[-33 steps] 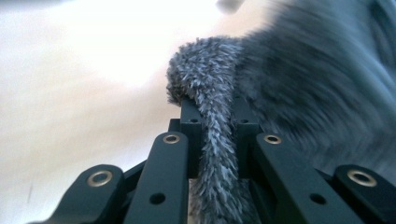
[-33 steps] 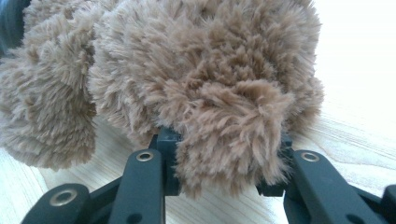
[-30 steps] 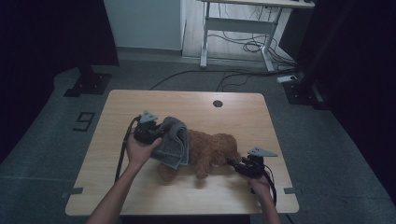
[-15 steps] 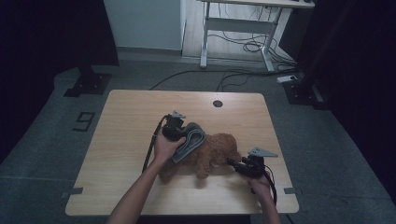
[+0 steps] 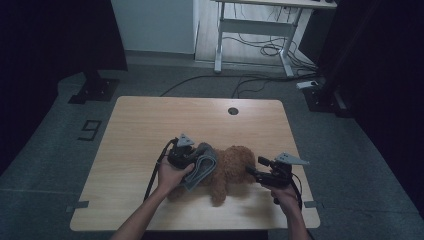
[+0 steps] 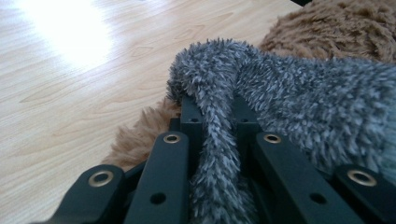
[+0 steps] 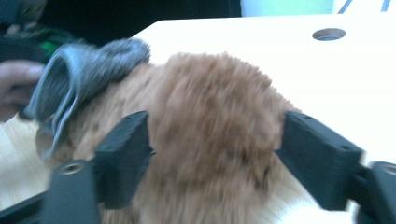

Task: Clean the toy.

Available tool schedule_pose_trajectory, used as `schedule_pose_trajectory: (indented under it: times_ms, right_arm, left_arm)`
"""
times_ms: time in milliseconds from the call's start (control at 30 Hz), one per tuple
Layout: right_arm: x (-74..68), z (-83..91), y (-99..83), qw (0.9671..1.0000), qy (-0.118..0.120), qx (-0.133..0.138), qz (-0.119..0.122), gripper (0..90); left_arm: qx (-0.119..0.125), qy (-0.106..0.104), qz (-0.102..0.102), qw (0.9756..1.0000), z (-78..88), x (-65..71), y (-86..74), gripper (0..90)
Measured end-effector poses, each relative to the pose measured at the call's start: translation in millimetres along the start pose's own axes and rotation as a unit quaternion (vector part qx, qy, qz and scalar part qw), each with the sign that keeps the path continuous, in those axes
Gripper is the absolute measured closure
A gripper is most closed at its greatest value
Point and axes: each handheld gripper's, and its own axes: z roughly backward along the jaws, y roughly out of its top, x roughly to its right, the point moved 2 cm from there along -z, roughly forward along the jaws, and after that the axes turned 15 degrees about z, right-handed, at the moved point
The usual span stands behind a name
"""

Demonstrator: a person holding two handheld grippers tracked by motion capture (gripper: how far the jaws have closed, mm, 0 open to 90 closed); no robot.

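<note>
A brown plush toy (image 5: 232, 165) lies on the wooden table (image 5: 150, 125) near its front edge. A grey fuzzy cloth (image 5: 202, 167) is draped over the toy's left end. My left gripper (image 5: 194, 159) is shut on a fold of that cloth (image 6: 280, 93), pinched between its fingertips (image 6: 191, 116). My right gripper (image 5: 252, 172) is at the toy's right end. Its jaws have just been opening and now stand wide, with the brown plush (image 7: 210, 93) between them. The grey cloth (image 7: 79, 70) and the other hand (image 7: 18, 79) show beyond it.
A round cable hole (image 5: 233, 110) sits near the table's far edge. Beyond the table stand a white desk frame (image 5: 250, 30) and loose cables (image 5: 260, 50) on the floor. Black stand bases (image 5: 95, 90) flank the table's far corners.
My left gripper carried the grey cloth to the right and down onto the plush toy. The right gripper's jaws have opened around the toy's right end and the hand rose slightly.
</note>
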Motion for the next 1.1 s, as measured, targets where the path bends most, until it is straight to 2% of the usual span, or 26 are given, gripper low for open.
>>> schedule_pose_trajectory:
  times_ms: [100,133,167,200,300,367,433,500,533,633,733,800,900,1000,1100]
  right_arm:
    - [-2.8,-14.1,3.5,0.9996,0.006,-0.027,-0.004,11.9]
    - [-3.7,-25.4,1.3,0.9984,0.014,-0.055,0.000,4.5]
    - [-3.5,-34.0,-1.0,0.9971,0.029,-0.071,-0.007,0.0]
    - [-2.8,-41.2,-3.4,0.9955,0.044,-0.081,-0.019,0.0]
    - [-1.0,-52.7,-7.0,0.9933,0.055,-0.093,-0.042,0.0]
    - [-1.9,-56.1,-7.8,0.9915,0.061,-0.106,-0.044,0.0]
    - [-3.1,-61.3,-10.5,0.9862,0.078,-0.136,-0.052,0.0]
    - [-2.6,-63.8,-13.1,0.9832,0.085,-0.150,-0.060,0.0]
    - [-3.0,-63.4,-13.6,0.9828,0.090,-0.150,-0.059,1.6]
    - [-6.0,-59.9,-14.7,0.9859,0.093,-0.133,-0.041,16.3]
    - [-11.4,-55.7,-15.3,0.9894,0.093,-0.111,-0.010,32.0]
    - [-15.2,-53.7,-12.9,0.9901,0.099,-0.099,0.013,40.4]
    - [-16.9,-55.6,-9.4,0.9916,0.097,-0.084,0.012,45.9]
    - [-19.2,-60.9,-3.0,0.9940,0.096,-0.051,0.012,50.0]
    - [-20.2,-63.7,5.8,0.9953,0.094,-0.020,0.012,51.5]
  left_arm:
    - [0.004,-0.007,-0.004,1.0000,6.8,3.0,-7.0,79.9]
    - [0.006,-0.009,-0.004,0.9999,8.5,3.3,-8.9,79.9]
    - [0.007,-0.012,-0.002,0.9999,10.0,3.1,-10.8,79.9]
    - [0.009,-0.014,0.000,0.9999,11.4,2.8,-12.6,79.9]
    - [0.013,-0.018,0.002,0.9998,14.1,0.0,-16.0,79.8]
    - [0.013,-0.028,0.009,0.9995,15.3,-2.4,-17.5,79.8]
    - [0.011,-0.034,0.012,0.9993,16.4,-2.7,-18.5,79.8]
    - [0.015,-0.035,0.012,0.9992,18.4,-1.5,-21.3,79.8]
    - [0.017,-0.036,0.012,0.9991,19.2,-1.0,-22.9,79.8]
    - [0.024,-0.045,0.018,0.9986,23.3,-1.0,-28.4,79.9]
    - [0.031,-0.054,0.026,0.9977,28.9,-1.3,-32.3,79.8]
    - [0.039,-0.056,0.027,0.9974,33.9,-2.0,-32.6,79.8]
    - [0.054,-0.053,0.034,0.9965,43.8,-5.8,-26.8,80.0]
    - [0.065,-0.041,0.029,0.9966,53.3,-10.9,-17.4,80.2]
    - [0.074,-0.038,0.038,0.9958,62.2,-17.9,-7.8,80.2]
